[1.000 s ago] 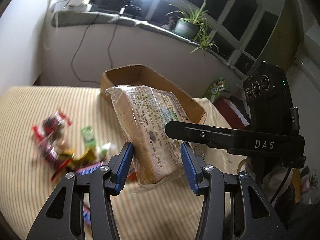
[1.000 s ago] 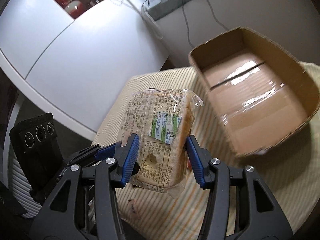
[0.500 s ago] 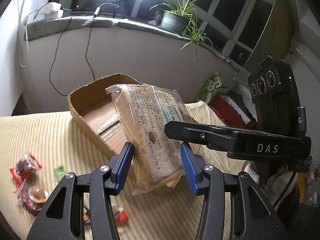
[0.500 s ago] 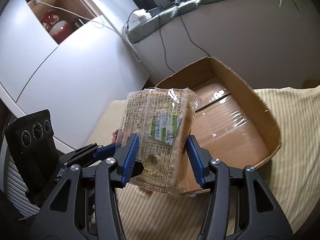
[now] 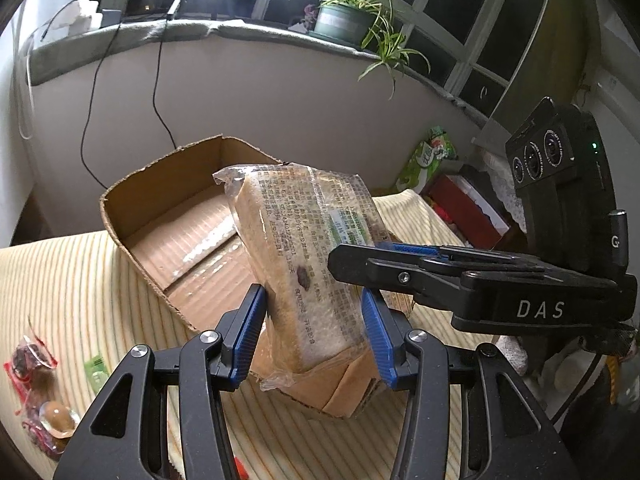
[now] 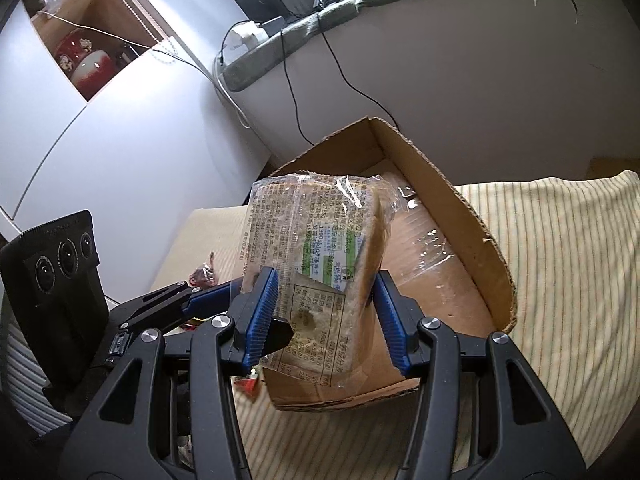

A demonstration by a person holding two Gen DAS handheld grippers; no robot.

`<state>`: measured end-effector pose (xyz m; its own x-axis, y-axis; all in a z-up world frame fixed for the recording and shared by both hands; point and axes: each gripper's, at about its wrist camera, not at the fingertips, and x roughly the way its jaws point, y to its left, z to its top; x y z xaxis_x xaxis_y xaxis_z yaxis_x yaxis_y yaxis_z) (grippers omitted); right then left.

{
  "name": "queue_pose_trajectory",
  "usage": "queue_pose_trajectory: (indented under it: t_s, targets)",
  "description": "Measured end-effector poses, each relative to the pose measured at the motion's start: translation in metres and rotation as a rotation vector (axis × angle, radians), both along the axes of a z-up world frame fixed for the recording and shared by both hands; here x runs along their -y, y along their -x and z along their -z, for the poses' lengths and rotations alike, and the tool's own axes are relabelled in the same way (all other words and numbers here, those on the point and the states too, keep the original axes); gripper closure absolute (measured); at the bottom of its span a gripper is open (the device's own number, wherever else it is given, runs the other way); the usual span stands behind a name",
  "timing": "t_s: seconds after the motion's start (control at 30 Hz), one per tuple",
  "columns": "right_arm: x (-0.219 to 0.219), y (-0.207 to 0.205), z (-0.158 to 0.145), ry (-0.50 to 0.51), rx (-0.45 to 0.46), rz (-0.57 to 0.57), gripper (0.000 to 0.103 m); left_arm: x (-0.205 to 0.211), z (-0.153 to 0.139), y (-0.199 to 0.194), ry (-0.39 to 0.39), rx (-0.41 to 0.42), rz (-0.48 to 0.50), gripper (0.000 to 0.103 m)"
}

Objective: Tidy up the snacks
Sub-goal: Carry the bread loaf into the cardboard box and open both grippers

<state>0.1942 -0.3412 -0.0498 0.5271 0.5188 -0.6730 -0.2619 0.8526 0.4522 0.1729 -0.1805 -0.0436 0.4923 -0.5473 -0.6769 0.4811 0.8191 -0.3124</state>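
Both grippers pinch the same wrapped bread loaf [image 5: 308, 268] from opposite sides: the left gripper [image 5: 312, 332] has its blue fingers [image 5: 248, 332] pressed on the lower end, and the right gripper [image 6: 324, 320] clamps it likewise. The loaf hangs tilted in the air above the near end of the open cardboard box [image 5: 168, 196], which sits on the striped table [image 5: 52, 280]. A few small wrapped snacks [image 5: 36, 392] lie on the cloth to the left, well apart from the box.

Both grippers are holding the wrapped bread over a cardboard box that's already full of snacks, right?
Not quite. Both grippers, left and right, do hold the wrapped bread over the cardboard box, but the right wrist view shows the box empty.
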Motion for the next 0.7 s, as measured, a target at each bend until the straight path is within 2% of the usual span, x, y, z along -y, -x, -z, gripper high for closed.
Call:
queue_pose_trajectory:
  t_s: [0.27, 0.37, 0.7]
  targets:
    - [-0.001, -0.002, 0.003, 0.036, -0.007, 0.013, 0.05, 0.005, 0.002, -0.001, -0.032, 0.003, -0.006, 0.056]
    - [-0.001, 0.001, 0.0, 0.082, 0.015, 0.045, 0.05, 0.005, 0.0, 0.0, -0.046, 0.013, -0.01, 0.056]
    - [-0.016, 0.027, -0.029, 0.278, 0.157, 0.09, 0.03, -0.011, -0.017, 0.018, -0.055, 0.069, -0.041, 0.053]
